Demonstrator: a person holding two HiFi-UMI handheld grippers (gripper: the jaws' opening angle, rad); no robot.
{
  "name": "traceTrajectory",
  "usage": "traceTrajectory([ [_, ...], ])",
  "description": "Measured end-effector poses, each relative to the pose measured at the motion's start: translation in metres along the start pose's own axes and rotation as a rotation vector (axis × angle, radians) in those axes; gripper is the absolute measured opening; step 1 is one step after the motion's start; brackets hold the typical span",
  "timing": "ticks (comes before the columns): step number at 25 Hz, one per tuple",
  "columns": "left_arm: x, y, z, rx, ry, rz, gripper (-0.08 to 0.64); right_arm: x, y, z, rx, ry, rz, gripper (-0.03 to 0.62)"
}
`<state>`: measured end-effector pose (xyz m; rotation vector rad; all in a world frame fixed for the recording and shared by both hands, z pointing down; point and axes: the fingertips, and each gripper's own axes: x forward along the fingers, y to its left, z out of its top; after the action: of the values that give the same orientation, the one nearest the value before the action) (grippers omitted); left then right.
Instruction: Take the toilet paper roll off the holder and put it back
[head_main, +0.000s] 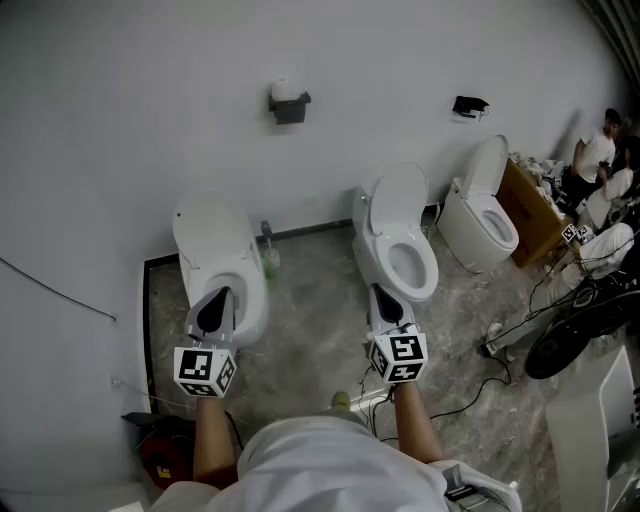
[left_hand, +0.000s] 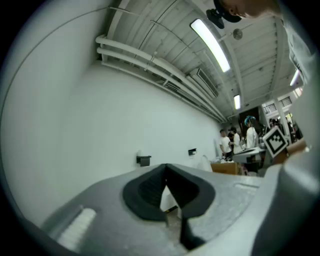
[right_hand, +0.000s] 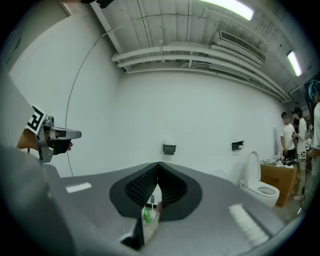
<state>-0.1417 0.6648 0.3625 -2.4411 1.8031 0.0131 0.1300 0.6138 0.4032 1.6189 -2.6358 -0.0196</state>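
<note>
Low in the head view, the left gripper (head_main: 218, 300) and the right gripper (head_main: 382, 298) point level, side by side, each with its jaws pressed together on nothing. By that, the first step is not begun: the toilet paper roll (head_main: 285, 90) sits on its dark holder (head_main: 290, 108) at the frame's upper middle, well apart from both. Next, one gripper likely must reach forward and spread its jaws around the roll. Beneath the grippers lies a grey marbled floor (head_main: 310, 320) with three white toilets (head_main: 400, 215). Beyond rises a plain white wall (head_main: 120, 100), with people (head_main: 600, 150) at far right.
</note>
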Motion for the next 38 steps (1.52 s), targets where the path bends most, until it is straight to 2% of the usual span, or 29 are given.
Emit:
traceTrajectory([
  [11,-0.017,0.0,0.002,-0.018,-0.018,-0.017,-0.002,-0.019,0.02,0.001,-0.02,0.004,-0.006,-0.002],
  [17,-0.015,-0.007,0.007,-0.02,-0.027,-0.03,-0.001,-0.027,0.01,0.002,-0.002,-0.001,-0.044,-0.002],
  [22,-0.012,0.002,0.003,-0.028,-0.024,-0.015,-0.001,-0.015,0.015,0.007,-0.022,-0.019,-0.031,-0.002],
  [31,0.025,0.009,-0.005,-0.012,-0.003,-0.004,-0.001,0.026,0.001,-0.004,-0.018,-0.012,-0.004,-0.002],
  [38,0.074,0.01,-0.015,-0.005,0.022,0.003,0.0,0.061,-0.033,-0.012,0.007,-0.001,0.007,-0.002],
])
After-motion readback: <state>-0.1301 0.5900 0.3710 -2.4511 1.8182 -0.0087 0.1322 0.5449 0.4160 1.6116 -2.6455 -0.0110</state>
